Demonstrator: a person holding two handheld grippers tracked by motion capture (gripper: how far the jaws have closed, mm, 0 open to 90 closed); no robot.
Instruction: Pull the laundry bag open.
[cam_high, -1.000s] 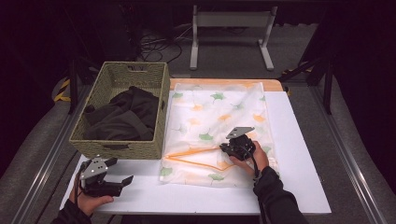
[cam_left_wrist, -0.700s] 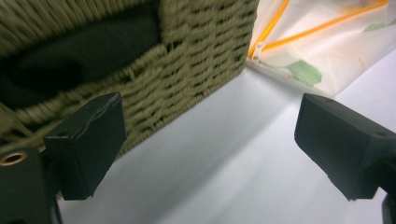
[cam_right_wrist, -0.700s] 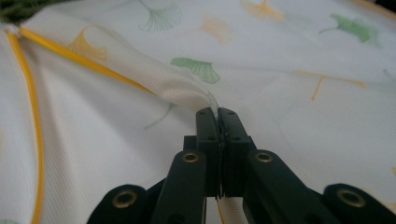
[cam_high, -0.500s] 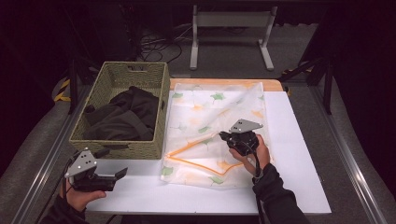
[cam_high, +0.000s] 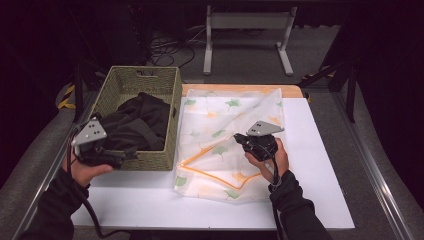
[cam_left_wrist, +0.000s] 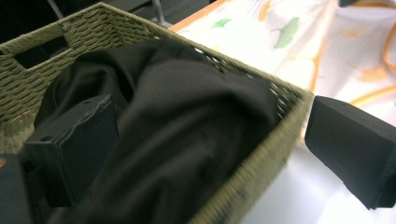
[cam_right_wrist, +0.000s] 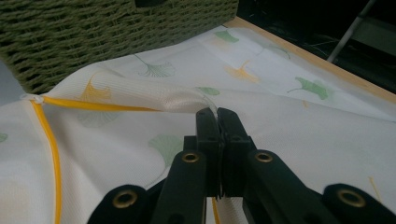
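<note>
Right gripper (cam_right_wrist: 217, 113) clamped on upper layer of the mesh laundry bag (cam_high: 227, 107), lifting the orange-trimmed opening off the white table (cam_high: 320, 150). Left gripper (cam_left_wrist: 210, 140) jaws wide, just been opening — nothing between them, poised at the wicker basket (cam_high: 167, 82) over the dark garment (cam_high: 140, 120). Garment looks soft, limp, light — likely to drape and snag on weave. Best pinched at a raised fold near the top, not an edge.

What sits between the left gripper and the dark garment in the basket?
The near corner of the woven basket. The open left gripper straddles that rim: one jaw over the dark garment inside, the other outside above the white table. Nothing else visible blocks it.
</note>
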